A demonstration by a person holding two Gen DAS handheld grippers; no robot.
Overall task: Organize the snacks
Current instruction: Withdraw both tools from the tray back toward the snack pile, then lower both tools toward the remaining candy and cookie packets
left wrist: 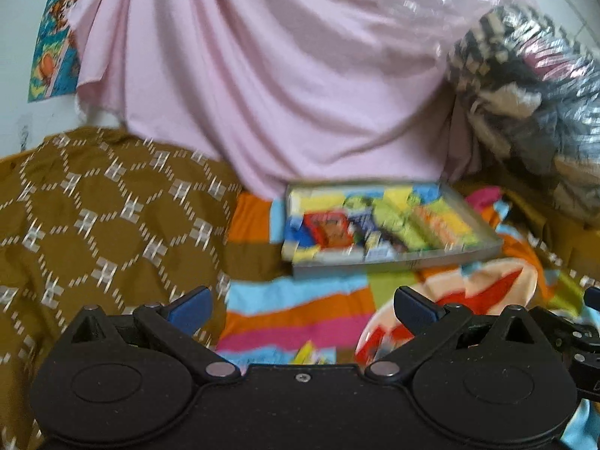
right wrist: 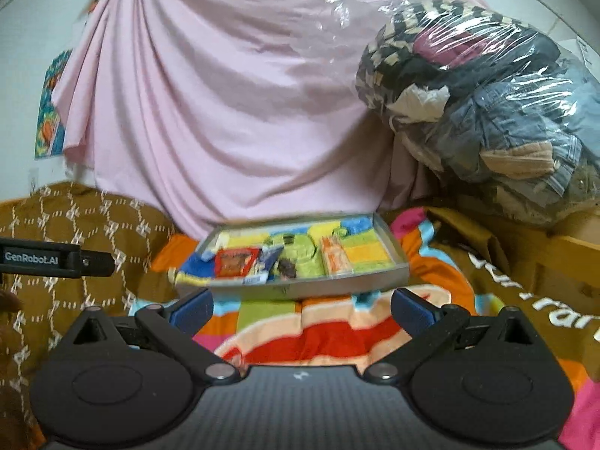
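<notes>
A shallow grey tray (left wrist: 378,264) (right wrist: 300,288) lies on a bright striped cloth and holds several snack packets: a red one (left wrist: 330,230) (right wrist: 234,260), a blue one (right wrist: 264,262), a green one (left wrist: 397,221) (right wrist: 300,255) and an orange one (right wrist: 335,258). My left gripper (left wrist: 302,309) is open and empty, hovering short of the tray. A yellow packet (left wrist: 309,354) peeks out just below it. My right gripper (right wrist: 300,309) is open and empty, close to the tray's near rim.
A brown patterned cloth (left wrist: 93,217) lies to the left. A pink sheet (right wrist: 225,112) hangs behind the tray. A clear plastic bag of clothes (right wrist: 487,105) sits at the right. The left gripper's body (right wrist: 45,257) shows at the left edge of the right wrist view.
</notes>
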